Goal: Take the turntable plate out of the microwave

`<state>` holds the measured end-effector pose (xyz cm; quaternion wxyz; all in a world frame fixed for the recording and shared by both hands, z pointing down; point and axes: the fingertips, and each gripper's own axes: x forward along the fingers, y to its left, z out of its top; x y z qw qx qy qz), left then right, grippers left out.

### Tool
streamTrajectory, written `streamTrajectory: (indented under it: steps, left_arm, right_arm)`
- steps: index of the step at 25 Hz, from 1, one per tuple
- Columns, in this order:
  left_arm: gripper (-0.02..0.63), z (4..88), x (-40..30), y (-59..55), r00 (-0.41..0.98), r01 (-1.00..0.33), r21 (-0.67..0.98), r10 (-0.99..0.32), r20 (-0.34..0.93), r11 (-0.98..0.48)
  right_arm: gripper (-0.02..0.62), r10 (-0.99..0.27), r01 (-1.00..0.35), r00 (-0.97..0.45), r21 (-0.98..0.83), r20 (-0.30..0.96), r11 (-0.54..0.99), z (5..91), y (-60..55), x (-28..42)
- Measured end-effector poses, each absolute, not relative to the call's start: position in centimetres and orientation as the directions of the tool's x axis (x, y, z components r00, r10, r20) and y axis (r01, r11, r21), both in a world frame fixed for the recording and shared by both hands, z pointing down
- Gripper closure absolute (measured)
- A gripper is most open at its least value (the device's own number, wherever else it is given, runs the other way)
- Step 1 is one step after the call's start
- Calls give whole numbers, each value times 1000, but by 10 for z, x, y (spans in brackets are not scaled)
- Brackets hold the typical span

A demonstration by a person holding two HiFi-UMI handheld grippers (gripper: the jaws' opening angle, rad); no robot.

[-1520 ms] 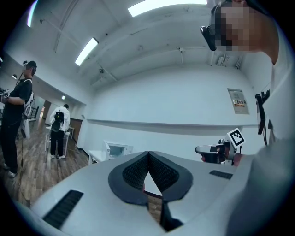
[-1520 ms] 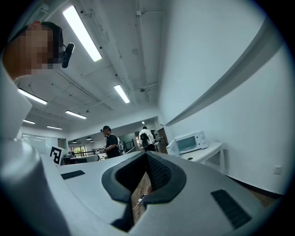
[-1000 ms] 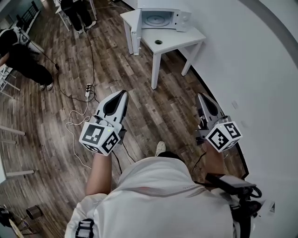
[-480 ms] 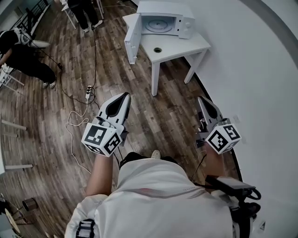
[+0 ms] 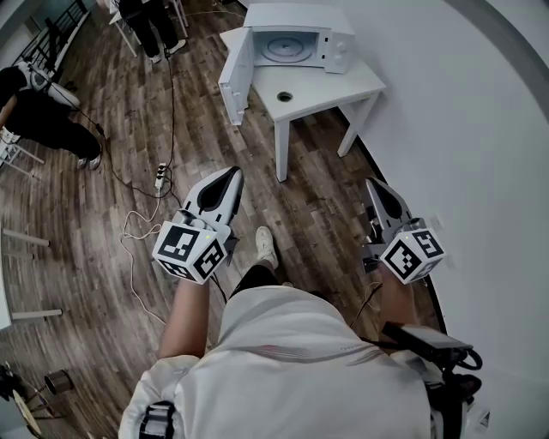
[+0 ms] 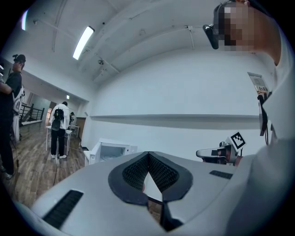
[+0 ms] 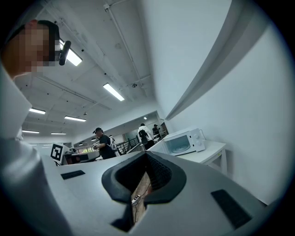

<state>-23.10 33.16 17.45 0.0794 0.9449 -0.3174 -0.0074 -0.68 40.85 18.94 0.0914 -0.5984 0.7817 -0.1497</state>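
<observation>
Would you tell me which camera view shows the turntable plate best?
The head view: it looks down into the open microwave at the round turntable plate. Both gripper views show the microwave small and side-on, the plate too small to tell.

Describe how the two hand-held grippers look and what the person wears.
Left hand-held gripper and right hand-held gripper: pale grey tapered shells, black ribbed pads, each with a white cube of black square markers. The person wears a white shirt.
</observation>
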Motion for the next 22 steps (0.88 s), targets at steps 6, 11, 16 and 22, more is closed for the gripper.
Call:
streamTrajectory:
  steps: [6, 11, 16, 22]
  left_arm:
    - [597, 175, -203, 295, 816, -573, 157, -578, 18, -804]
    - [597, 180, -183, 250, 818, -569, 152, -574, 11, -808]
    - [597, 183, -176, 192, 800, -592, 155, -600, -7, -791]
    - [597, 190, -158, 112, 806, -586, 153, -592, 8, -796]
  right_arm:
    - [595, -969, -917, -244, -334, 41, 217, 192, 380, 15]
    - [595, -970, -920, -238, -331, 46, 210, 198, 338, 29]
    - [595, -971, -923, -231, -331, 64, 198, 203, 284, 38]
    - [595, -974, -927, -213, -330, 70, 179, 204, 203, 49]
